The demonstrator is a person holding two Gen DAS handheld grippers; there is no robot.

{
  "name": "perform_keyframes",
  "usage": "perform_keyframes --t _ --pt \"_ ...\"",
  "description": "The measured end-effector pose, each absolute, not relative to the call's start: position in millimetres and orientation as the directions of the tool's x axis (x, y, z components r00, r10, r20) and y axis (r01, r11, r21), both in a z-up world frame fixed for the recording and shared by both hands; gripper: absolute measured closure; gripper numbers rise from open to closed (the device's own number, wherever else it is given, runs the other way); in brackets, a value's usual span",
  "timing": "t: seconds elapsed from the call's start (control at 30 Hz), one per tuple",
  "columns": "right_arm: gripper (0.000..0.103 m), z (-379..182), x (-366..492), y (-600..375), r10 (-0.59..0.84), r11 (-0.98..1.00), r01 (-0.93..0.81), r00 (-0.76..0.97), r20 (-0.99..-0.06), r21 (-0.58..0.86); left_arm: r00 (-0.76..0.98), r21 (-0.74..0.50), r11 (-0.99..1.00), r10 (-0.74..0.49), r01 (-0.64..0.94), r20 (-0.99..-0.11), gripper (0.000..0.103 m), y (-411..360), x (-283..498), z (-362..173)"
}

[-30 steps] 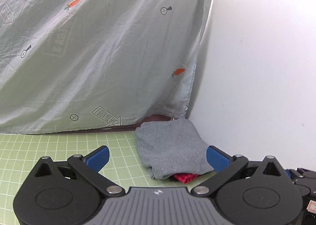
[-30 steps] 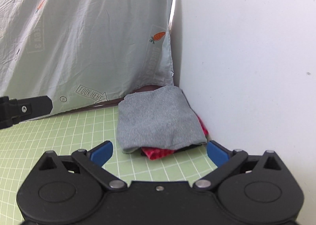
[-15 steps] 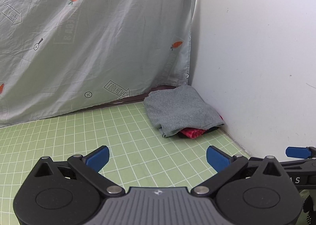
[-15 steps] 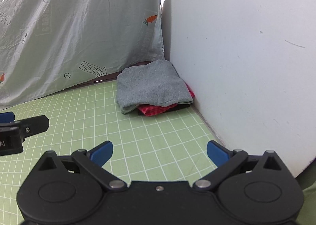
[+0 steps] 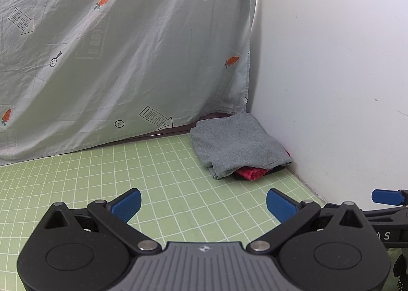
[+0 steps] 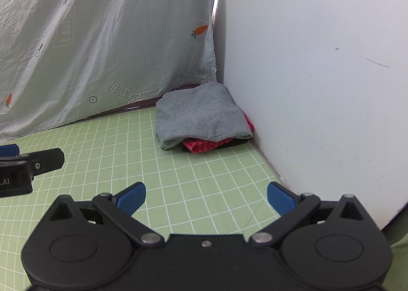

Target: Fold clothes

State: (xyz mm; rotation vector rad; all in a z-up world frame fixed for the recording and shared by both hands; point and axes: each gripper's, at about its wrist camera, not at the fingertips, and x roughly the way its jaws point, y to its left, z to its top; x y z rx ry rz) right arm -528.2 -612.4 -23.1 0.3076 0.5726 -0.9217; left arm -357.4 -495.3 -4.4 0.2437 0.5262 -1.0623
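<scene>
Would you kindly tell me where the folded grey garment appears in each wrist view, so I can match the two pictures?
Left wrist view: folded grey garment sits right of centre, in the corner by the white wall.
Right wrist view: folded grey garment sits at centre, against the same wall.
Shared landmark: the red checked cloth peeking out beneath its front edge.

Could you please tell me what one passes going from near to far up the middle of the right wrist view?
right gripper, open → green grid mat → stack of folded clothes, gray garment on top → hanging printed sheet.
</scene>
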Motion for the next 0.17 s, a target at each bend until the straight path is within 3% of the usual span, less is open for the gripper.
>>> perform_keyframes --t 0.17 --pt "0.000 -21.4 -529.8 -611.9 -0.665 0.566 0.824 0.467 -0.583 0.015 0.370 -0.057 0.464 -0.769 0.884 -0.521 0.000 -496.4 -356.8 -3.2"
